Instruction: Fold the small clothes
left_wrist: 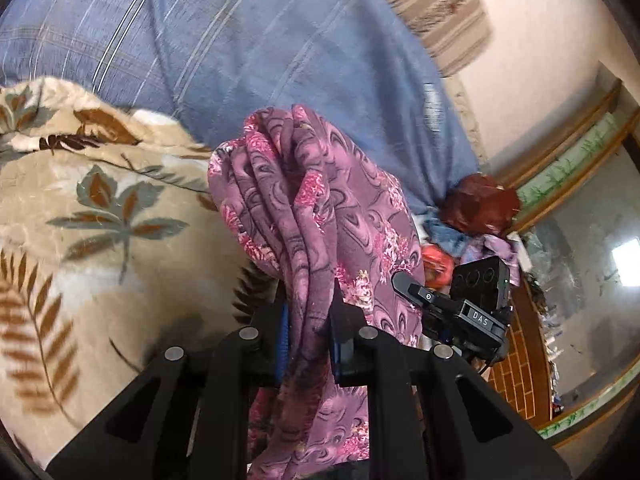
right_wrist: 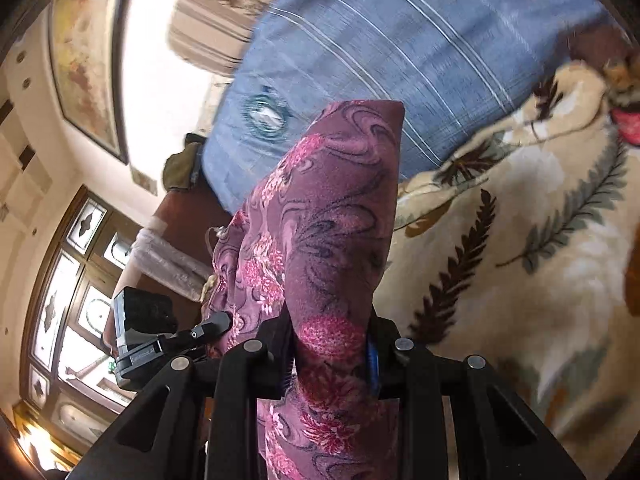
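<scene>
A purple garment with pink flowers point(left_wrist: 320, 216) is bunched and held up in the air. My left gripper point(left_wrist: 308, 332) is shut on a gathered fold of it. The right wrist view shows the same garment point(right_wrist: 332, 216), and my right gripper point(right_wrist: 330, 352) is shut on another fold. Each gripper shows in the other's view: the right one point(left_wrist: 460, 304) just right of the cloth, the left one point(right_wrist: 160, 340) just left of it. The two are close together. The cloth hides the fingertips.
A beige blanket with a leaf print point(left_wrist: 100, 208) point(right_wrist: 500, 260) covers the bed below. A blue striped pillow point(left_wrist: 260, 48) point(right_wrist: 400, 60) lies behind. A heap of other clothes point(left_wrist: 476, 216) sits at the right. Walls and a wooden window frame point(right_wrist: 72, 280) lie beyond.
</scene>
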The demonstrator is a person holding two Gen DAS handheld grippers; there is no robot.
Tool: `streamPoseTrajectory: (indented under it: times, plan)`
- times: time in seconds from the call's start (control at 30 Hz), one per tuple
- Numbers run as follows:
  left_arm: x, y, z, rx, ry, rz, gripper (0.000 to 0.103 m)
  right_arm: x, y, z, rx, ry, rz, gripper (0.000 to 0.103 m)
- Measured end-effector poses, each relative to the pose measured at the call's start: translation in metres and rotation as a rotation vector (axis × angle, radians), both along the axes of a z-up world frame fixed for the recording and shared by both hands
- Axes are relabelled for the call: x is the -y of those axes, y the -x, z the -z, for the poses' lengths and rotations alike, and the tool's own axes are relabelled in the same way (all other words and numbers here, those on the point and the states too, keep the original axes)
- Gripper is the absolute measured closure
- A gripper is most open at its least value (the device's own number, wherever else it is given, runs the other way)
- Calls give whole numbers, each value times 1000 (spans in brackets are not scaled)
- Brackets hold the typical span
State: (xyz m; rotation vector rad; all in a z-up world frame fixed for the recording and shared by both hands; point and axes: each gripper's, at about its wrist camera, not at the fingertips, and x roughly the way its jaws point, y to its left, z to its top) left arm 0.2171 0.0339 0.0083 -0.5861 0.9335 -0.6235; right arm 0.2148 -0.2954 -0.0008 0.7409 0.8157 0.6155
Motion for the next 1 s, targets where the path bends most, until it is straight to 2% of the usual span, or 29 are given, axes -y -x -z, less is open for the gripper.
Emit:
streamPoseTrajectory:
  times: [0.1, 0.2, 0.27, 0.3, 0.33, 0.43, 0.47, 0.5, 0.53, 0.6, 0.67, 0.8, 0.9, 1.0]
  plan:
    - [-5, -26, 51, -74, -3, 16, 90, -3, -24, 49, -92, 29, 15, 75]
    - [-14, -35, 113, -130, 36, 2, 89, -9, -41, 93, -187, 105, 29, 74]
    - [-21, -42, 144, -230, 70, -31, 88, -7, -44, 101, -184, 85, 42, 71]
    - [-24, -47, 148, -248, 96, -12, 87, -6, -46, 101, -183, 79, 42, 70]
    - [-24, -48, 145, -245, 90, -5, 87, -7, -47, 101, -184, 86, 43, 70]
    - [-18, -44, 131, -188, 4, -8, 81, -7, -43, 103, -175, 86, 47, 65]
    - [-15, -43, 129, -172, -41, -12, 73, -6, -41, 104, -180, 74, 53, 63]
    - [-12, -41, 127, -159, -68, -12, 71, -7, -41, 103, -183, 67, 57, 61]
    - [-12, -40, 125, -155, -75, -11, 70, -6, -40, 103, -194, 47, 62, 59]
    - [-17, -38, 121, -163, -80, -10, 64, -1, -37, 98, -200, 19, 67, 47]
    - [-22, -36, 119, -157, -77, -15, 57, -3, -31, 90, -178, 80, 85, 42]
    - [-27, -28, 111, -148, -118, -39, 56, -1, -15, 83, -188, 99, 112, 41]
    - [-25, -9, 100, -83, -164, -67, 52, 0, 5, 72, -168, 152, 147, 39]
    - [-21, 25, 106, -36, -209, -71, 49, 5, 32, 75, -158, 106, 184, 37]
